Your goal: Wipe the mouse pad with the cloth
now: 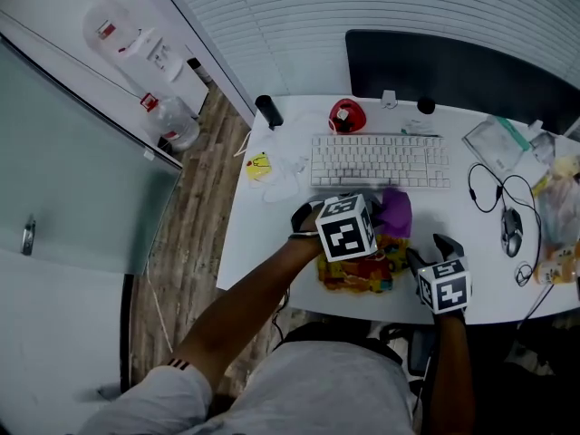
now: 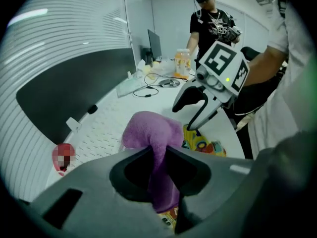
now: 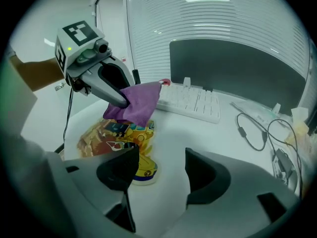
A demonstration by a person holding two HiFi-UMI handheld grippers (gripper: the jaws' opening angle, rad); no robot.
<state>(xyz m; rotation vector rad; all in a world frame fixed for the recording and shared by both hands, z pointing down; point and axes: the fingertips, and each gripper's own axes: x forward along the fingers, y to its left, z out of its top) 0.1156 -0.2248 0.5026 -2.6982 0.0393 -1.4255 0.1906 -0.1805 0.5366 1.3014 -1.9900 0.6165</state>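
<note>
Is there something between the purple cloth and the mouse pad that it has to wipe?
Nothing visible does. The cloth, clamped in the left gripper, hangs right over the mouse pad, whose printed top lies bare. The open right gripper stands at the pad's edge, beside the cloth, not under it.

left tool: jaws clamped on a purple cloth that hangs out past the tips; points steeply down, just left of the right tool
right tool: jaws wide apart, gripping nothing; tilted down
left arm: bare forearm stretched out behind its tool
right arm: forearm straight behind its tool
</note>
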